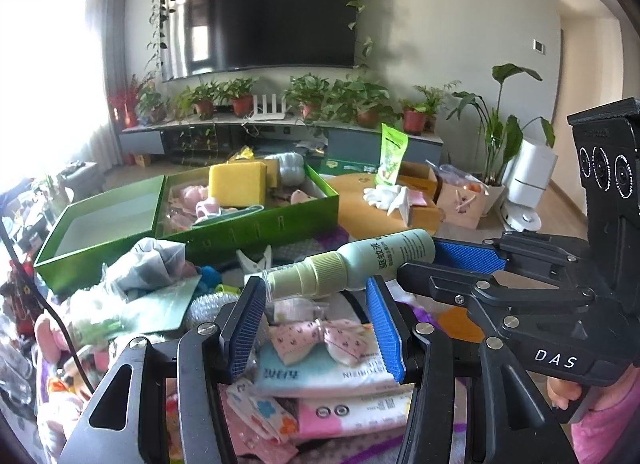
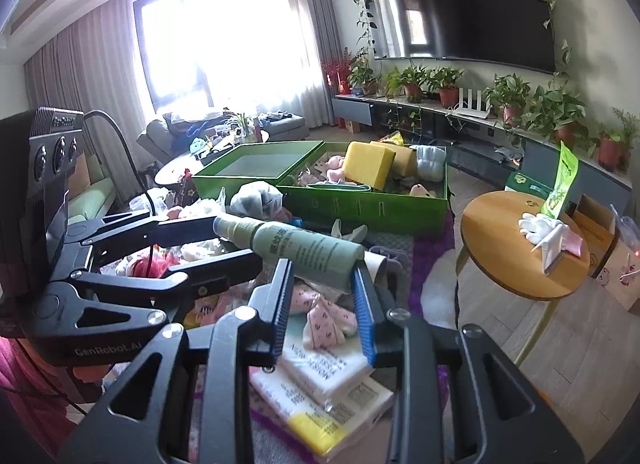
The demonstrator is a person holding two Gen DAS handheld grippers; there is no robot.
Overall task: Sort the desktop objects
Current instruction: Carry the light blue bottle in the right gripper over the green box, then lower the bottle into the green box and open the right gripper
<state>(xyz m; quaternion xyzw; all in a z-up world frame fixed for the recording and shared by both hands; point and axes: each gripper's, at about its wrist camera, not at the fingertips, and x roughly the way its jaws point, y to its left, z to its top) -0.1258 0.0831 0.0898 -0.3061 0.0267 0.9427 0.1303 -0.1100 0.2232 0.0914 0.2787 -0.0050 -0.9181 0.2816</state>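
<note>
Two tongs on one item. The pale green spray bottle (image 1: 360,260) (image 2: 304,252) is off the pile, lying nearly level in the air between my hands, above the clutter at the near edge of the desktop.

- Right tongs (image 2: 322,270) (image 1: 418,260): narrow, clamped on the bottle's base end. In the right wrist view, the blue pads (image 2: 364,304) sit on either side of the bottle's base. From the left wrist view, one blue pad shows behind the bottle and the black finger crosses in front.
- Left tongs (image 1: 314,288) (image 2: 236,240): spread wide. The ribbed spray head lies in the gap at the fingertips. I cannot tell whether either pad touches it.
- Bottle label faces up, dark printed characters along its length. Spray head points to my left, base to my right.

Below the bottle:
- a pink patterned cloth bow (image 1: 320,338) (image 2: 324,324) on top of stacked tissue packs (image 1: 320,376) (image 2: 320,384).
- crumpled clear plastic bag (image 1: 156,264) to the left, just in front of the box.

Beyond the bottle:
- green box (image 1: 256,224) (image 2: 360,204), open, with a yellow sponge (image 1: 238,180) (image 2: 368,164) propped among soft pink things inside.
- its shallow green lid (image 1: 52,260) (image 2: 256,168) lies beside it on the left, inner side up.

Off to the right, well apart from the pile: round wooden side table (image 1: 352,192) (image 2: 500,224) carrying white gloves (image 1: 380,196) (image 2: 536,224) and an upright green packet (image 1: 392,156) (image 2: 560,180).
</note>
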